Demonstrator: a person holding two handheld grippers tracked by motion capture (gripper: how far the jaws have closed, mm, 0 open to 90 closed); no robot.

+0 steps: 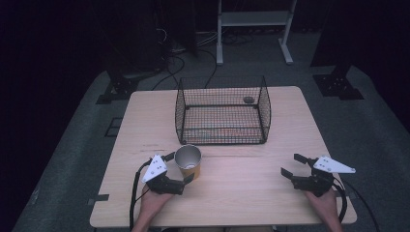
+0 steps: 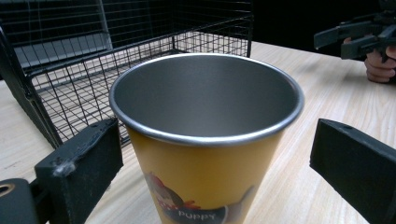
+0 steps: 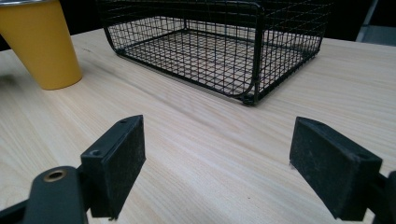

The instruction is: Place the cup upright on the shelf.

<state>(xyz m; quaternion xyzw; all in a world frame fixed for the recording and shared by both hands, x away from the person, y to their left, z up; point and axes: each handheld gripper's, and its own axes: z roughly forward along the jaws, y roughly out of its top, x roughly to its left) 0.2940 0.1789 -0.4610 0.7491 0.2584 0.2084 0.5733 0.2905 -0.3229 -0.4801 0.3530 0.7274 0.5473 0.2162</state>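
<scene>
Left gripper (image 1: 181, 169) low at the near-left of the table (image 1: 241, 193), hand (image 1: 153, 200) under it from the near edge, its 2 jaws spread either side of the upright yellow cup (image 1: 188, 163) with gaps visible, not clamped. Cup stands on the table just in front of the wire basket (image 1: 222, 110), metal inside, mouth up. Right gripper (image 1: 291, 166) at the near-right, well apart from the cup, held level and pointing left toward centre, jaws spread wide with nothing between them.

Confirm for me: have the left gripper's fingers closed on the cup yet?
No, the left gripper fingers stand on either side of the cup with gaps showing.
</scene>
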